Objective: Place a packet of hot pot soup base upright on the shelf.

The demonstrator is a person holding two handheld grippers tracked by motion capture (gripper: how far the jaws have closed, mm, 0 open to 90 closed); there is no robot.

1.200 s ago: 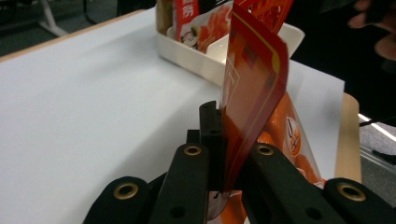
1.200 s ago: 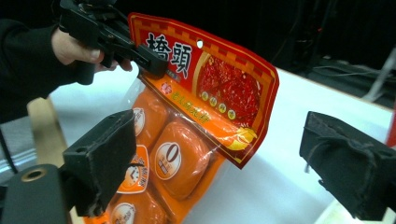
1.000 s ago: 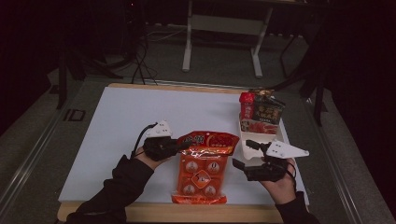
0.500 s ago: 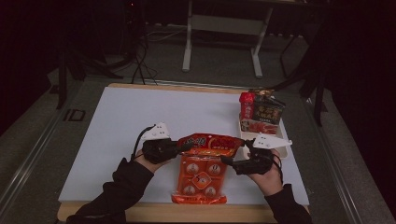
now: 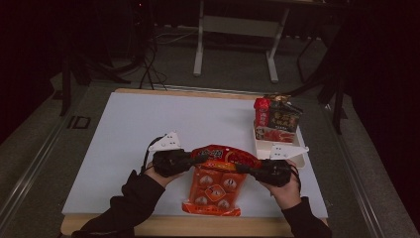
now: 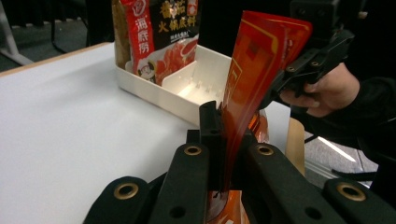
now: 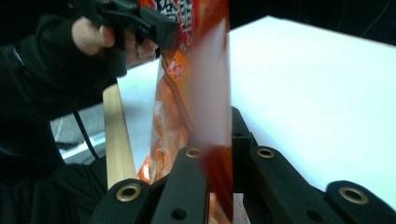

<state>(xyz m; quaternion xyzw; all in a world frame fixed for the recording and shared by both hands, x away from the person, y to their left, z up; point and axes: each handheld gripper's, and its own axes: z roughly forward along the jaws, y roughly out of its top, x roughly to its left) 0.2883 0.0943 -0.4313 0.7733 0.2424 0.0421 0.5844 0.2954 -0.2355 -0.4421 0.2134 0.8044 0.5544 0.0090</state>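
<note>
A wide white tabletop (image 5: 148, 129) with a pale wooden near edge carries the work, its broad left and far stretches bare, which leaves the person room to handle a floppy packet without snagging anything.

At the near centre lies the orange-red plastic snack bag printed with round pieces (image 5: 215, 186), its lower end flat on the table and its upper edge raised off the surface. That lifted top appears to be the point of the hold: pinched at both corners, the soft film stays taut and upright instead of sagging.

At the far right stands a white plastic divided tray (image 5: 297, 148), and in its far compartment two sauce packets are propped upright, a red one and a dark one with red lettering (image 5: 277, 119). The near compartment is open and vacant, likely the slot meant for the bag, which sits just left of it.

The left black two-jaw gripper (image 5: 198, 159) grips the bag's top left corner; in the left gripper view its jaws are pressed together on the film (image 6: 233, 135). The right black two-jaw gripper (image 5: 242, 167) nips the top right corner, and the right gripper view shows its jaws likewise pinching the blurred red edge (image 7: 215, 140).

Both dark-sleeved forearms come in from the near edge, hands level with each other, sharing the load evenly.
</note>
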